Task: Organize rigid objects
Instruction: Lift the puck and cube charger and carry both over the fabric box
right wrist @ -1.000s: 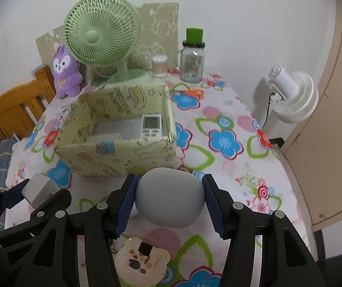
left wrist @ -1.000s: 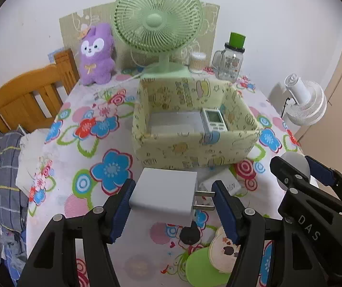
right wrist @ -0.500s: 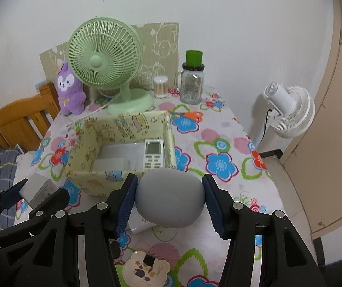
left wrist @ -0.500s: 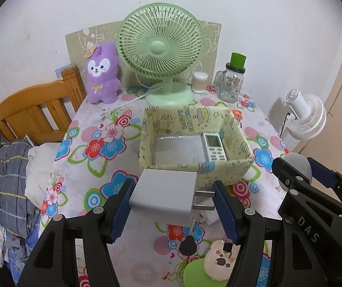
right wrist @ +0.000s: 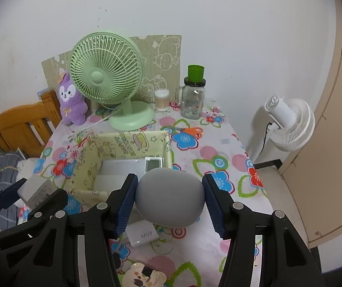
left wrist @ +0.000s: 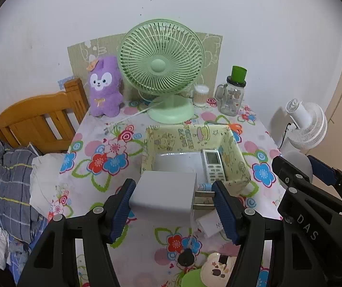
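From the left wrist, the left gripper pinches a white plug adapter between its blue pads, one pad on the body's flat side, the other against the prong tips; the adapter hangs in the air in front of the yellow patterned box that sits on the flowered tablecloth; a white remote lies inside the box along its right wall; a green desk fan, a purple plush toy and a glass jar with a green lid stand behind the box.

From the right wrist, the right gripper squeezes a grey rounded object between both pads, held above the table at the box's near right corner; orange-handled scissors lie beyond the box; a small white charger rests on the cloth under the grey object.
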A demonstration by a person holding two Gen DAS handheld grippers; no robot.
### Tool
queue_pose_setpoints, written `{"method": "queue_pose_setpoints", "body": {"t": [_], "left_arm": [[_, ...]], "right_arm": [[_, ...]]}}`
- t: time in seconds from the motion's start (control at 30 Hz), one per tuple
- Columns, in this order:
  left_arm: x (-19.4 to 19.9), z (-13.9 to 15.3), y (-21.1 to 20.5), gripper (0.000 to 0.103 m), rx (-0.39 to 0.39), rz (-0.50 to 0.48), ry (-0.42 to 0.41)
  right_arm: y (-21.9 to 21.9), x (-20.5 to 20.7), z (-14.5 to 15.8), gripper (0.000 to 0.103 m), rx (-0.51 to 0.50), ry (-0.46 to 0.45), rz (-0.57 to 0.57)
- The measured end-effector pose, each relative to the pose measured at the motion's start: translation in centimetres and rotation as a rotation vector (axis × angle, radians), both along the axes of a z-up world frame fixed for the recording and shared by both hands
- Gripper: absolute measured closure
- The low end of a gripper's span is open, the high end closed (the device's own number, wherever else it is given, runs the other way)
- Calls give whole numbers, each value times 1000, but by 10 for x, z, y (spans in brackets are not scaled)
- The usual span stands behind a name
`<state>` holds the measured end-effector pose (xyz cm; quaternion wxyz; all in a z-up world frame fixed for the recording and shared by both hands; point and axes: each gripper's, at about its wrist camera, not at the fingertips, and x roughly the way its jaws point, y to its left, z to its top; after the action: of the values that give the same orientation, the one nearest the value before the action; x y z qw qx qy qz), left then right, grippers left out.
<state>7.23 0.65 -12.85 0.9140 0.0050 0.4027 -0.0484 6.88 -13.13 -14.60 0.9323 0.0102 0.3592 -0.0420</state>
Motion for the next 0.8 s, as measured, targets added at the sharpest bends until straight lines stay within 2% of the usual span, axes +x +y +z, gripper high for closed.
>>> {"method": "queue_pose_setpoints", "body": {"t": [0.8], "left_arm": [[37, 16, -3, 36, 2, 26, -32]], "right_arm": [[-1, 41, 17, 44, 5, -1, 19]]}}
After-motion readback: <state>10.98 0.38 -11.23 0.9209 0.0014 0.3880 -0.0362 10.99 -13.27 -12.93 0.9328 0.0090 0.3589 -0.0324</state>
